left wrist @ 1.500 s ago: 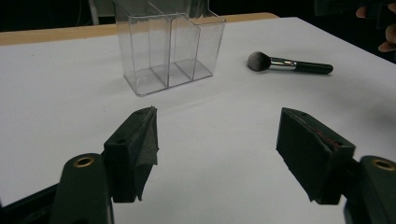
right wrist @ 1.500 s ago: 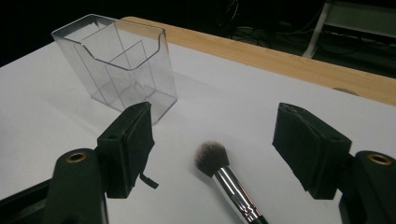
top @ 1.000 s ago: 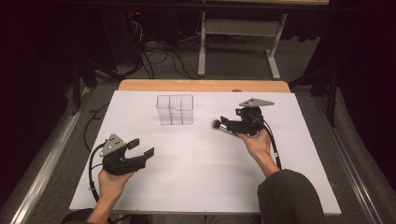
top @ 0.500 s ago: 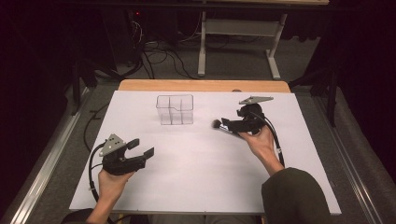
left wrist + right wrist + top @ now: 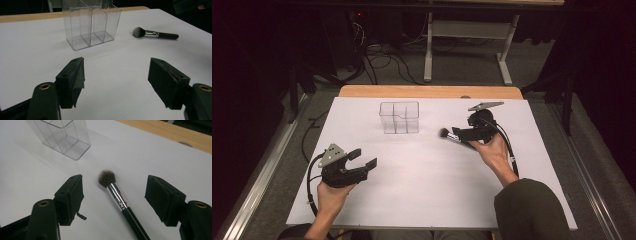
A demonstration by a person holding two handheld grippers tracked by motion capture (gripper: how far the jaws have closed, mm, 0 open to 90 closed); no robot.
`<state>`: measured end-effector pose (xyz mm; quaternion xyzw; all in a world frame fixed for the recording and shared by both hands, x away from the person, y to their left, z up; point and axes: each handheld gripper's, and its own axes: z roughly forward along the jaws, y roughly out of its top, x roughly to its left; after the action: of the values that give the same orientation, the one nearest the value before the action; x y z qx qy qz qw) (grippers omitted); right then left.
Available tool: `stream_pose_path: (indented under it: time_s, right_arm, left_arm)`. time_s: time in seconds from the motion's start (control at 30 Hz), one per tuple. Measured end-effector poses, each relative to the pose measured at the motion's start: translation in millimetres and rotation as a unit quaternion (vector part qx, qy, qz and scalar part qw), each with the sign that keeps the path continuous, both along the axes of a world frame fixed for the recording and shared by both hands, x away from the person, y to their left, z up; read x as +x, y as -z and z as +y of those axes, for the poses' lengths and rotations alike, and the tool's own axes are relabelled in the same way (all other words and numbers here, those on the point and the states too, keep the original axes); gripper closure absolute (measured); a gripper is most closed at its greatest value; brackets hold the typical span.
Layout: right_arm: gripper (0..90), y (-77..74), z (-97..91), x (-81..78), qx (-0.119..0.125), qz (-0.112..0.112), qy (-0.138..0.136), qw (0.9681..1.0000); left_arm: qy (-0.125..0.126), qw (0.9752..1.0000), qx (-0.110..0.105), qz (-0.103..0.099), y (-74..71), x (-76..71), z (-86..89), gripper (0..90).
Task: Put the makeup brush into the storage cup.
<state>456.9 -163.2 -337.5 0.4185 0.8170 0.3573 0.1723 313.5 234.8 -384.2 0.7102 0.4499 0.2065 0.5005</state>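
One brush [image 5: 117, 195] lies flat on the white table [image 5: 422, 200], right of centre, bristle head toward the left and the black handle running back under the right gripper [image 5: 113, 197]. In the right gripper view the brush sits between the two black jaws, which stand wide apart and clear of it on both sides; they have just been closing slightly, with the ferrule and handle between them but no pad touching yet. The left gripper [image 5: 116, 75] rests near the left front of the table, jaws spread and holding nothing, aimed toward the organizer [image 5: 399, 117], which stands upright at the far centre, well apart from both grippers and just left of the brush head. Step in hand, as judged: pick up the brush, probably to stand it in the organizer. To do it well, keep the jaws low and square across the handle, close on the black handle just behind the silver ferrule rather than on the bristles, and centre it between the pads so it does not roll or pivot when lifted. The handle is round and smooth, so a skewed grip may let it slip. Count: one brush, one clear organizer with what look like three compartments, all empty, two grippers.
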Motion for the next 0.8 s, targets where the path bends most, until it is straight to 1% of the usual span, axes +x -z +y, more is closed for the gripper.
stream_pose_path:
  time_s: [0.07,0.1,0.13,0.17,0.2,0.27,0.3,0.33,0.43,0.53,0.57,0.6,0.63,0.73,0.8]
  right_arm:
    - [35.1,-1.2,0.4,0.3,-0.01,0.009,-0.003,0.9999]
    - [35.1,-1.2,0.4,0.3,-0.01,0.009,-0.003,0.9999]
    - [36.4,-1.6,0.2,1.1,-0.019,0.021,-0.012,0.9995]
    - [36.4,-1.6,0.2,1.1,-0.019,0.021,-0.012,0.9995]
    - [36.6,-1.3,0.1,1.6,-0.021,0.026,-0.015,0.9993]
    - [36.6,0.1,-0.2,2.7,-0.033,0.04,-0.021,0.9984]
    - [36.5,0.5,-0.4,3.4,-0.037,0.041,-0.024,0.9982]
    - [36.3,0.5,-0.3,3.4,-0.037,0.047,-0.024,0.9979]
    - [36.6,0.1,0.4,3.9,-0.042,0.051,-0.03,0.9974]
    - [38.0,-0.9,0.8,4.3,-0.046,0.056,-0.03,0.9969]
    - [38.2,-1.9,1.7,6.1,-0.058,0.063,-0.031,0.9958]
    - [38.2,-1.9,1.7,6.1,-0.058,0.063,-0.031,0.9958]
    - [38.5,-2.8,2.4,7.4,-0.064,0.067,-0.033,0.9952]
    - [38.6,-3.5,2.9,8.4,-0.066,0.072,-0.033,0.9947]
    - [38.8,-4.6,4.1,10.1,-0.073,0.075,-0.034,0.9939]
  left_arm:
    - [0.001,1.0,-0.001,-0.001,-0.2,-0.1,-0.4,29.6]
    - [0.001,1.0,-0.001,-0.001,-0.2,-0.1,-0.4,29.6]
    - [0.001,1.0,0.0,0.001,0.1,0.3,-0.7,29.6]
    - [0.001,1.0,0.0,0.001,0.1,0.3,-0.7,29.6]
    - [0.001,1.0,0.0,0.001,0.2,0.3,-0.8,29.6]
    - [0.001,1.0,0.001,0.0,0.0,-0.1,-0.4,29.6]
    - [0.001,1.0,0.001,0.0,0.1,0.0,-0.2,29.6]
    - [0.001,1.0,0.001,0.0,0.1,0.1,-0.3,29.6]
    - [0.0,1.0,0.001,0.0,0.0,-0.1,-0.5,29.6]
    - [-0.001,1.0,0.001,-0.003,-0.3,-0.1,-0.7,29.8]
    - [0.0,1.0,0.002,-0.002,-0.2,-0.1,-0.7,29.7]
    - [0.0,1.0,0.002,-0.002,-0.3,-0.4,-0.7,29.7]
    - [-0.001,1.0,0.0,-0.004,-0.4,-1.0,-0.6,29.7]
    - [-0.001,1.0,0.0,-0.004,-0.4,-0.8,-0.3,29.8]
    - [-0.001,1.0,0.0,-0.003,-0.5,-0.9,-0.5,29.8]
